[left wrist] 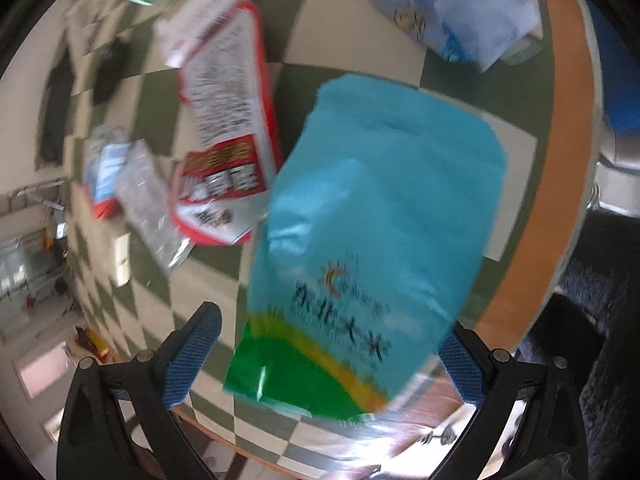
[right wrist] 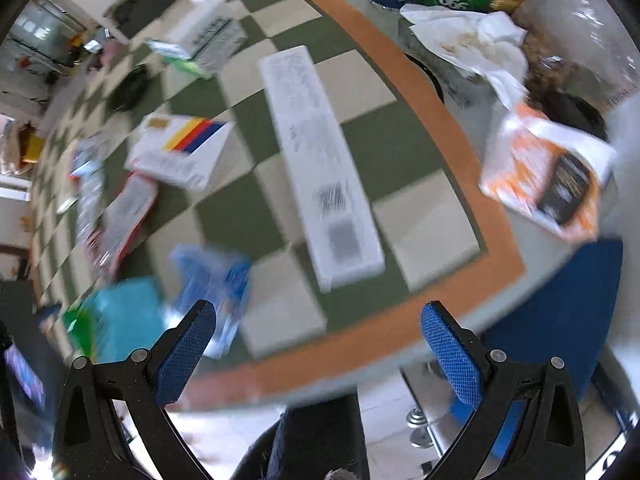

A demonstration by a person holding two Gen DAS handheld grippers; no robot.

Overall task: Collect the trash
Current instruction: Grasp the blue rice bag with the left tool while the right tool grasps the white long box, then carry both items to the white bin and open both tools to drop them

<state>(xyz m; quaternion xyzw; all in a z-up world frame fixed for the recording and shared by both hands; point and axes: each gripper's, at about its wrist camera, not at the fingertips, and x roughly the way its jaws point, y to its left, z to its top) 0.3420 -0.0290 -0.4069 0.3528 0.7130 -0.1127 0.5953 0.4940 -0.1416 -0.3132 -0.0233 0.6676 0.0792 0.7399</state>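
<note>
In the left wrist view a turquoise pouch (left wrist: 376,240) with a green bottom lies on the checkered tablecloth near the table edge. My left gripper (left wrist: 332,356) is open, its jaws spread on either side of the pouch's lower end. A red and white wrapper (left wrist: 228,136) lies to the pouch's left. In the right wrist view my right gripper (right wrist: 316,340) is open and empty above the table's orange edge (right wrist: 360,344). A long white box (right wrist: 320,164) lies ahead of it, with a blue wrapper (right wrist: 216,280) and the turquoise pouch (right wrist: 124,316) to the left.
A white box with coloured stripes (right wrist: 180,152), a white carton (right wrist: 208,28) and small wrappers (left wrist: 132,184) lie further across the table. A blue and white bag (left wrist: 452,12) lies at the far right. Past the table edge stands a trash bin (right wrist: 520,48) full of paper and packets.
</note>
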